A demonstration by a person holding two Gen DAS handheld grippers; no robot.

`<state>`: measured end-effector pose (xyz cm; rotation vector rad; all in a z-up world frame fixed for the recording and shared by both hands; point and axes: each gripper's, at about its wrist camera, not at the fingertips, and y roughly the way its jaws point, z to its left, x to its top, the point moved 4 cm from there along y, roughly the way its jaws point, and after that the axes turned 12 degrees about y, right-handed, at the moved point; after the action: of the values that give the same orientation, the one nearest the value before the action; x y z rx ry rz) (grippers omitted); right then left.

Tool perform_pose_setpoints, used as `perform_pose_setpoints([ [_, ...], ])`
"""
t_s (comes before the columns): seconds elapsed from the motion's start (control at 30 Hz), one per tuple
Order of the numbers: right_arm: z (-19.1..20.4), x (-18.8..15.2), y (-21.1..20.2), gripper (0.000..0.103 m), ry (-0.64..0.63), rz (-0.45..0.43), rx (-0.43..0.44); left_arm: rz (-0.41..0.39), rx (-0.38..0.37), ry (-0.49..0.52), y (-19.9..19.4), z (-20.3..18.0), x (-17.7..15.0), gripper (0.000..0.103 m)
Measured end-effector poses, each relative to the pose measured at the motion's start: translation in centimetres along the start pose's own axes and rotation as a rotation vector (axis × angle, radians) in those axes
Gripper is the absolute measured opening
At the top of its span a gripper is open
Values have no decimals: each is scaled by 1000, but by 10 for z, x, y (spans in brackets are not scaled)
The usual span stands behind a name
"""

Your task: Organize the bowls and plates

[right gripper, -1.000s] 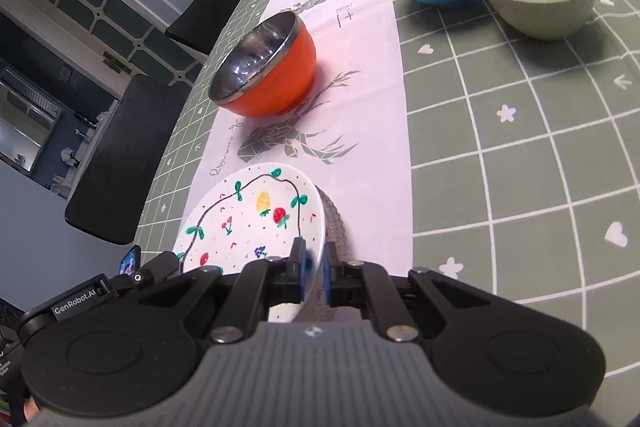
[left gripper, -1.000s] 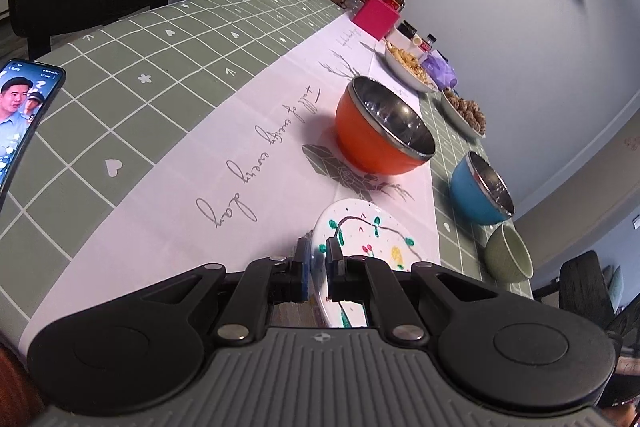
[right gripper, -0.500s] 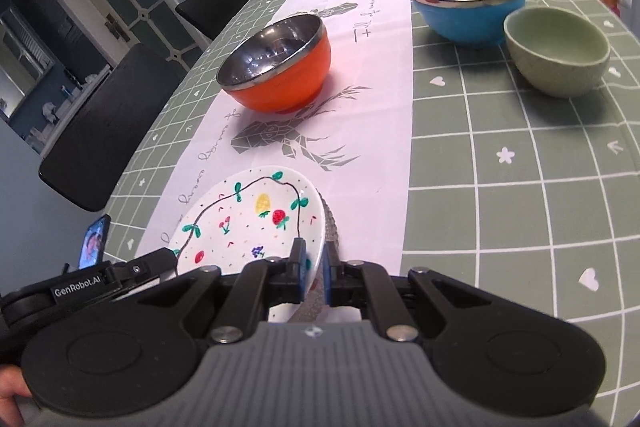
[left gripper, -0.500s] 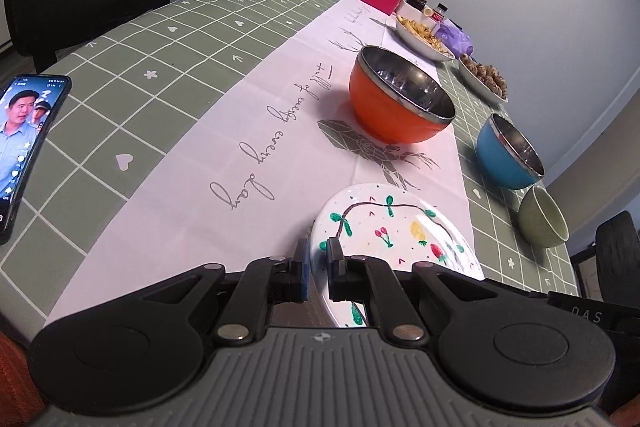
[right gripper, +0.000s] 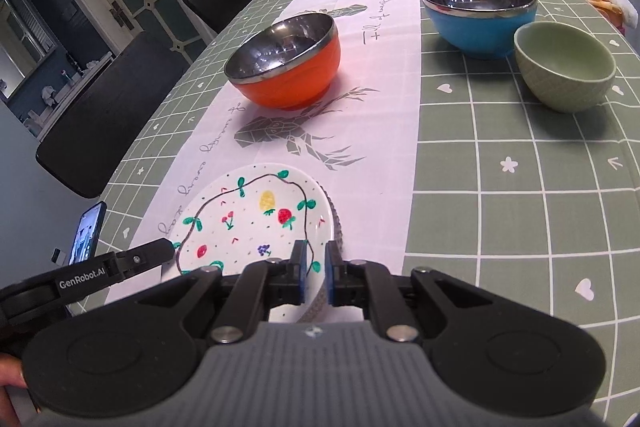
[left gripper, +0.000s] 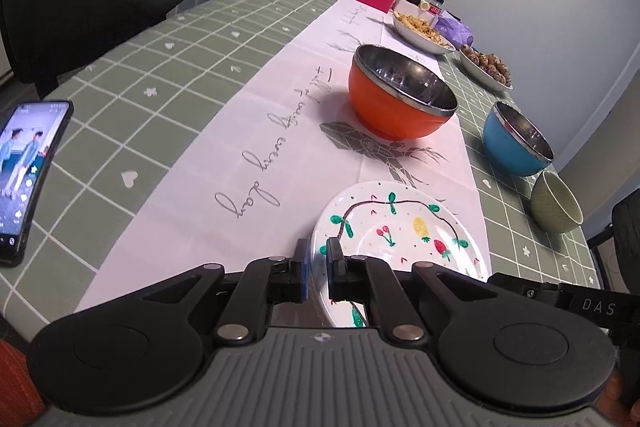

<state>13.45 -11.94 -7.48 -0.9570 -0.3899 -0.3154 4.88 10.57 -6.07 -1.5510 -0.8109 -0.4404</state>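
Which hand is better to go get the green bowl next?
Right, probably. The green bowl sits on the right side of the table, with open tablecloth between it and the right gripper. But both grippers, left gripper too, are shut on the painted plate, so that goes down first.

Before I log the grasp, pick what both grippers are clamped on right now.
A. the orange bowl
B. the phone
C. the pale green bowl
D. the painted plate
D: the left gripper and the right gripper each pinch a near edge of the painted plate, while the orange bowl, the pale green bowl and the phone sit untouched on the table.
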Motion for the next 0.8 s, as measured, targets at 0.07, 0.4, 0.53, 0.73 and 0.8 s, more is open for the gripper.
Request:
perform_pose_setpoints([
  [0.07,0,0,-1,9,10,0,6,-20,29,31,-2,-2,1,8],
  [0.4,-8,5,-3,26,58,-15,0,-9,4,75,1,-8,1,8],
  [0.53,-9,5,-3,26,69,-10,3,-17,16,88,1,-9,2,7],
  [0.73,-10,11,-8,27,87,-34,4,-37,38,33,-4,1,13,9],
  [0.8,-9,15,-9,28,94,-41,5,-51,32,30,-7,-1,21,15],
])
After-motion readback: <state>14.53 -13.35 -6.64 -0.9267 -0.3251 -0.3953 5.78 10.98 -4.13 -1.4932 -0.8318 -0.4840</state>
